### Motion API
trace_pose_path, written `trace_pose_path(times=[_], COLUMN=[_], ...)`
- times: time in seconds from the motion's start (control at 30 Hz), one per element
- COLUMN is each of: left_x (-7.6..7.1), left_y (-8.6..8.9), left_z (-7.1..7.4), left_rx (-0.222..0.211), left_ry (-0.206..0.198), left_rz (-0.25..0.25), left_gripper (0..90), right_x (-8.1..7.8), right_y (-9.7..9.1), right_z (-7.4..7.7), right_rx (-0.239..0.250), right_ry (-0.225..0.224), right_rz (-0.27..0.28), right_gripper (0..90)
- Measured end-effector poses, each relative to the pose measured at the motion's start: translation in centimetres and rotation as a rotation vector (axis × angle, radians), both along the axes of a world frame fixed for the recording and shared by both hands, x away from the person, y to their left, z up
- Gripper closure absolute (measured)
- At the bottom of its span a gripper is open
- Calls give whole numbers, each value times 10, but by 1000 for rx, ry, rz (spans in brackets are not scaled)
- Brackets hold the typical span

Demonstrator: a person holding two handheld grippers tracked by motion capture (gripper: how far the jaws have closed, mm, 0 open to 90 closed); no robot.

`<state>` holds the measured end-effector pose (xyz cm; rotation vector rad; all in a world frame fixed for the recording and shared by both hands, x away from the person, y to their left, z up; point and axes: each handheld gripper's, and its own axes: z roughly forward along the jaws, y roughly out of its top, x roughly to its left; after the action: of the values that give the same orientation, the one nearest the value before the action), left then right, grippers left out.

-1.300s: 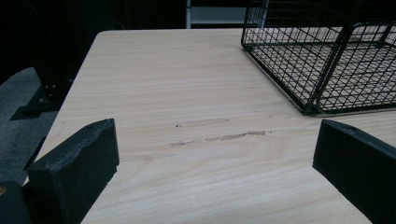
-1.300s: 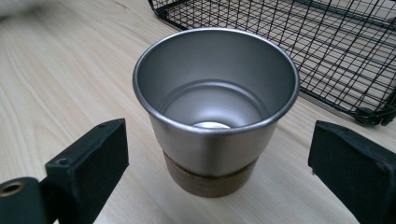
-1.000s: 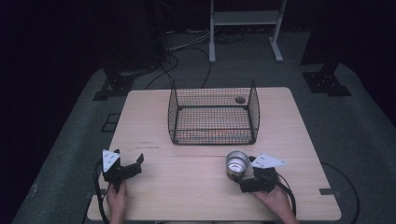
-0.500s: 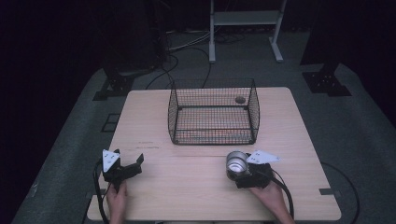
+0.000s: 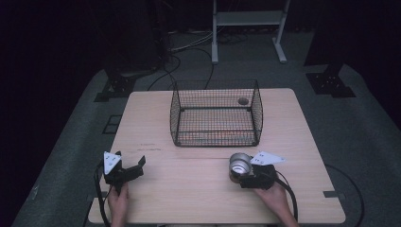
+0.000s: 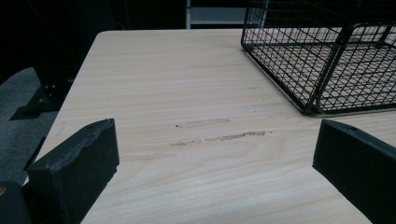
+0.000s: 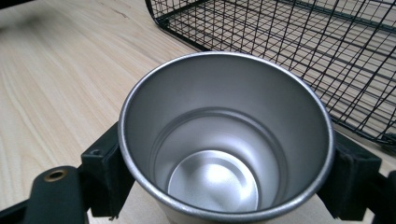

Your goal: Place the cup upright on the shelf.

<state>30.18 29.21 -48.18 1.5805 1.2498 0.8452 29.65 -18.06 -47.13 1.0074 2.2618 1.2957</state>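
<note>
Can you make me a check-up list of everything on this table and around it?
Surface: pale wooden table, faint scuff marks near the left side.
Job's things: metal cup, empty, upright, in front of the black wire basket; basket looks empty.
Clutter: nothing seen.
Grippers: right tool closed on the cup's sides; left tool open, holding nothing, low over the table.
Cables: one trails from each tool; more lie on the floor behind the table.
Surroundings: dark room, grey floor, white metal frame behind, black stand feet at the sides.
</note>
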Motion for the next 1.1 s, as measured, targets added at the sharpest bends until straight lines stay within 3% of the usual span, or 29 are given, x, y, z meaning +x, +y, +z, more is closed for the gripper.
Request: trace_pose_path(times=[0.37, 1.1], left_x=[0, 0], left_y=[0, -1], left_z=[0, 0], left_rx=[-1, 1], left_ry=[2, 3], left_rz=[0, 1], left_gripper=[0, 0], right_x=[0, 16], right_y=[-8, -1], right_z=[7, 60], right_rx=[17, 7], right_ry=[9, -22], right_rz=[2, 79], right_gripper=[178, 178])
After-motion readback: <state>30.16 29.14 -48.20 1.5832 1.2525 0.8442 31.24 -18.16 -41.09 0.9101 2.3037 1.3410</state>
